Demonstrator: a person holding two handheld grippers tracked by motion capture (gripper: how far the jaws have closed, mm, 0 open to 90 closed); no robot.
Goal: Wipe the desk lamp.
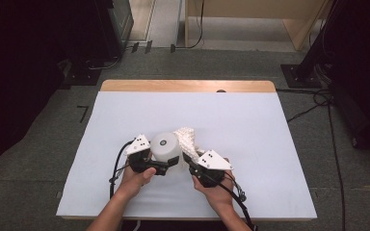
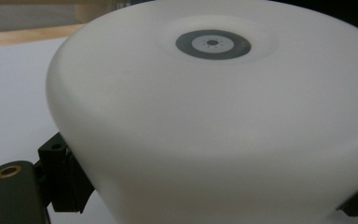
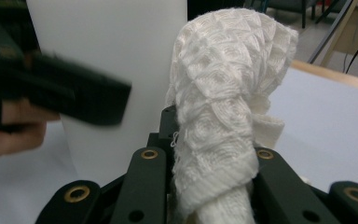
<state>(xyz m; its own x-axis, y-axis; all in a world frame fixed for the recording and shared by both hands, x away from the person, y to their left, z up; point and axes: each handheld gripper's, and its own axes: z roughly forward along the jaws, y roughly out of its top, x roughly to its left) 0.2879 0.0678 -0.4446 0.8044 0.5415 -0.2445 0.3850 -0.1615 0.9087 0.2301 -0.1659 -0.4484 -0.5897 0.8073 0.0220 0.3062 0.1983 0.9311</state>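
Honestly, I fear my left gripper [image 1: 169, 162], clamping the white cup [image 1: 165, 146] near the table [image 1: 270, 192]'s front edge, lets it slip as my right gripper [image 1: 189, 159], shut on the cloth [image 1: 188, 138], wipes.

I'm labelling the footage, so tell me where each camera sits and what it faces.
High view: above the table, looking down; both forearms, left gripper, right gripper.
Left gripper view: riding that gripper, facing the white cup.
Right gripper view: along its jaws, facing the white cloth.
All share the cup.
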